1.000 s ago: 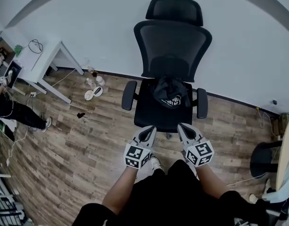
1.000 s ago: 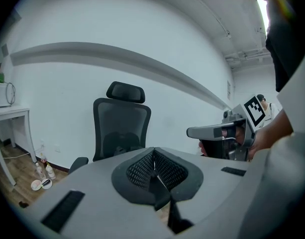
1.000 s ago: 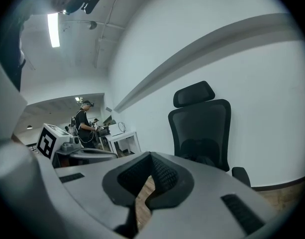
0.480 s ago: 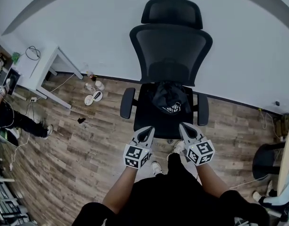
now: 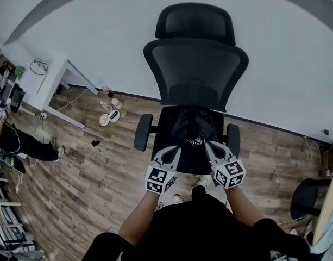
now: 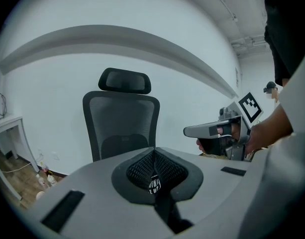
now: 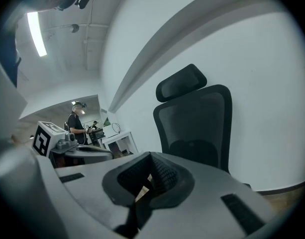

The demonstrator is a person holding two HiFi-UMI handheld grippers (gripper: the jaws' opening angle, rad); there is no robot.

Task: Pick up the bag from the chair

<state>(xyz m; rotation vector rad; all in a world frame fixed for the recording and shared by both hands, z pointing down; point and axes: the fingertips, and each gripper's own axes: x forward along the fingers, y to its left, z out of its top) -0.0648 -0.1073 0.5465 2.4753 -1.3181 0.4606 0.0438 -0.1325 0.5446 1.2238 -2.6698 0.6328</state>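
Head view: the black bag [image 5: 192, 127] is seen lying on the seat of the office chair [image 5: 196, 64]; the left gripper [image 5: 169, 152] and right gripper [image 5: 212, 147] are held near it, not touching. Left gripper view: the jaws are closed together, nothing gripped; the chair is faced. Right gripper view: the jaws are likewise closed and empty.

matt mesh chair [image 5: 196, 69], wood-grain plank floor [image 5: 85, 184]

My left gripper [image 5: 169, 155], right gripper [image 5: 212, 149]: grey moulded shells, wedge-shaped, dark rectangular slot on each flank. Black mesh-textured pads [image 6: 142, 169] set in dark recess. Each gripper carries white marker cube [image 5: 159, 179] with black square patterns. My top black, forearms bare. Trousers [image 5: 199, 222] black. Shoes [image 5: 167, 201] light-coloured.
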